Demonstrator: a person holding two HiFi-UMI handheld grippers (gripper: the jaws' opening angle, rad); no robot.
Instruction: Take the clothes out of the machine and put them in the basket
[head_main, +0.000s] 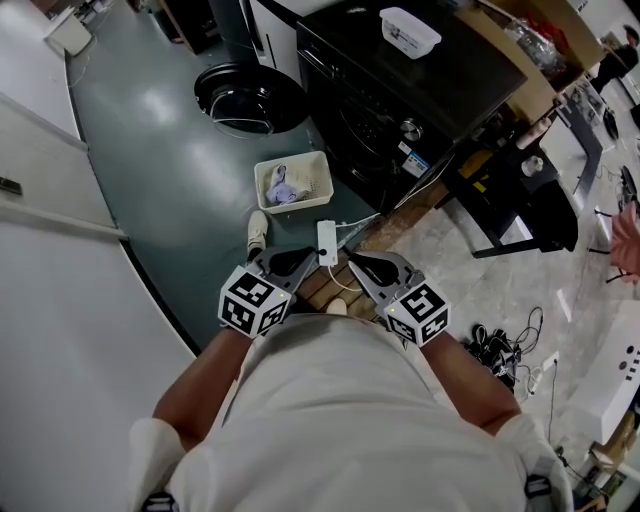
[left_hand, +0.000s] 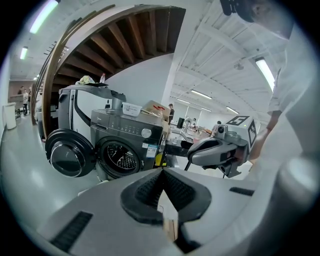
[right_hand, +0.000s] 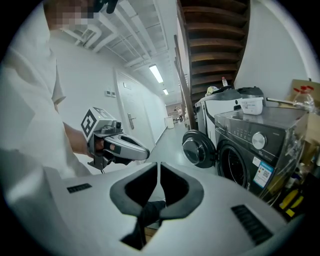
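Ribbed dark pads of the left gripper (left_hand: 162, 172) meet, empty; those of the right gripper (right_hand: 158, 167) stand a slit apart. Rectangular white plastic basket (head_main: 320, 175) fronts a glossy black washer (head_main: 400, 110).

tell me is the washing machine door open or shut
Open: the round door is swung out beside the washing machine, leaving the drum opening uncovered.

Dark front-load washing machine (head_main: 400, 100), round door (head_main: 250, 97) swung open. White slotted basket (head_main: 318, 175) upright on floor just in front, pale clothes (head_main: 281, 190) bunched inside.
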